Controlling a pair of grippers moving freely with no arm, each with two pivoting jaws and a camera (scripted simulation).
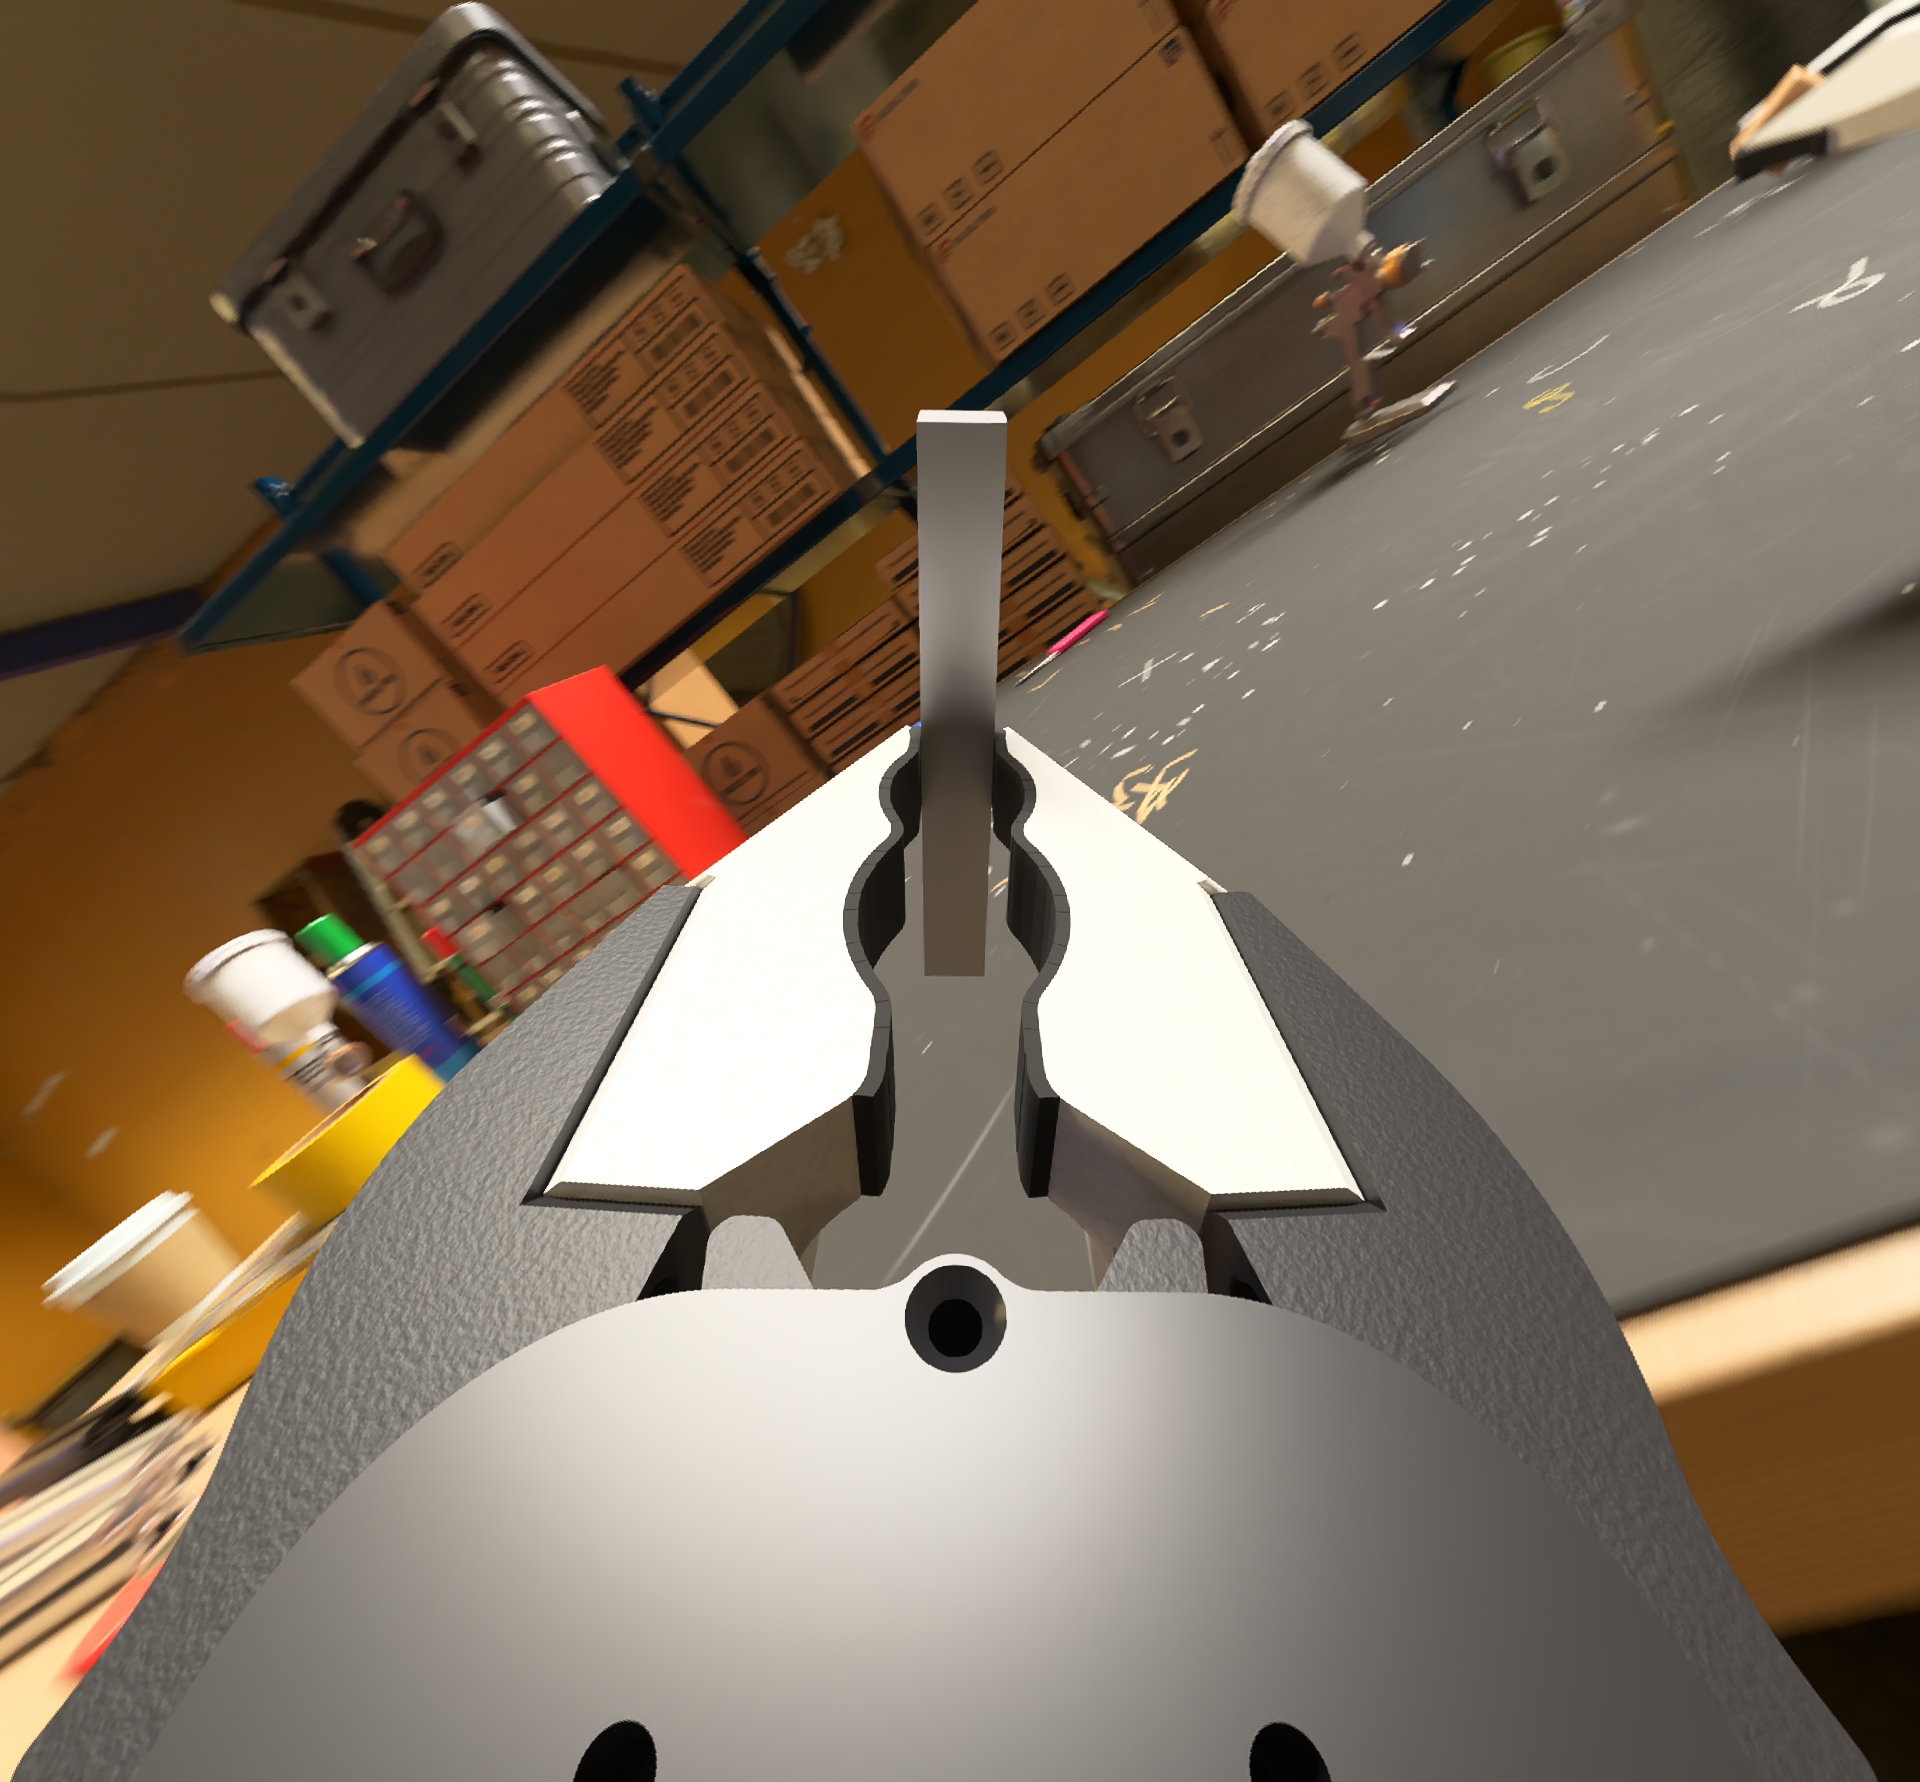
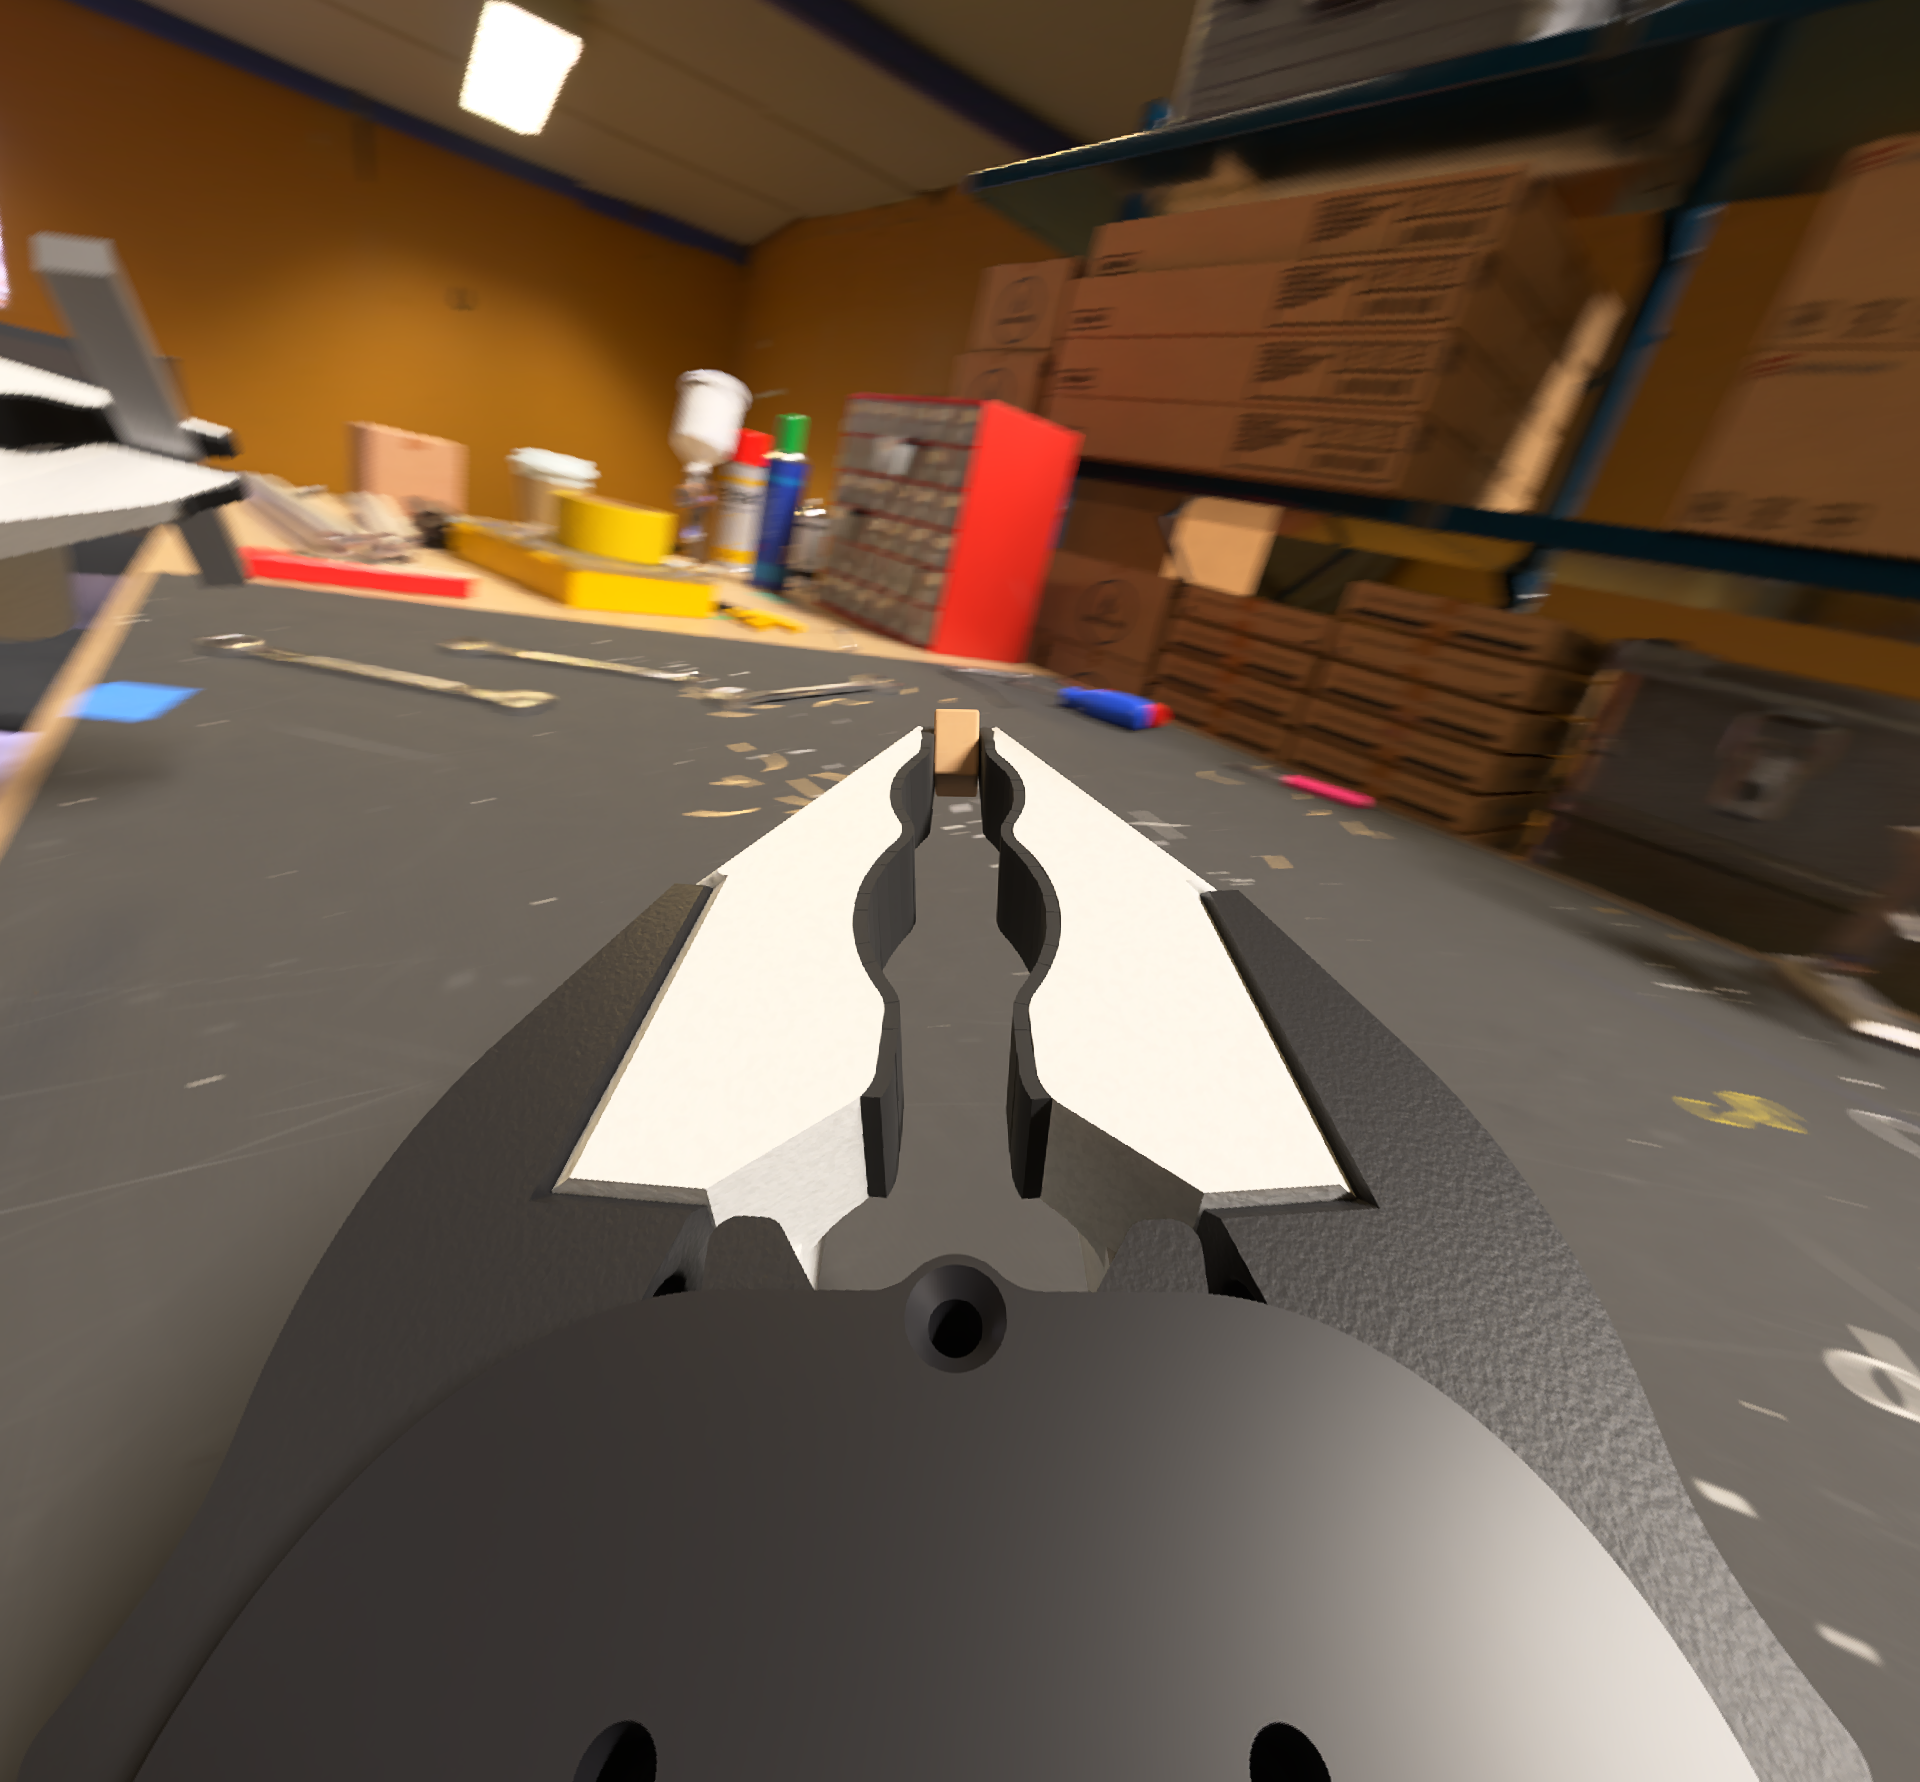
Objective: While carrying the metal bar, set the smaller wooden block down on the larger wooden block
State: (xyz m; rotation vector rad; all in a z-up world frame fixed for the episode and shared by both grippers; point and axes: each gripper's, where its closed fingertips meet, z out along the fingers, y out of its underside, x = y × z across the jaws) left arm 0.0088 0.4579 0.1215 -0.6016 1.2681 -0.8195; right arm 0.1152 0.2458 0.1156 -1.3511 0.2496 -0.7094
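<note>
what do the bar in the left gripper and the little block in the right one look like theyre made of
Metal bar: looks like brushed or matte steel, judging by its flat grey faces with a soft sheen and crisp square edges.
Smaller wooden block: looks like bare light wood, pale tan and matte; no grain is visible at this size.

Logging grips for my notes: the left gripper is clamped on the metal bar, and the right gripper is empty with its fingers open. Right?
Half right. The right gripper is not empty: the right wrist view shows it pinching the small wooden block. The left gripper does clamp the metal bar.
</note>
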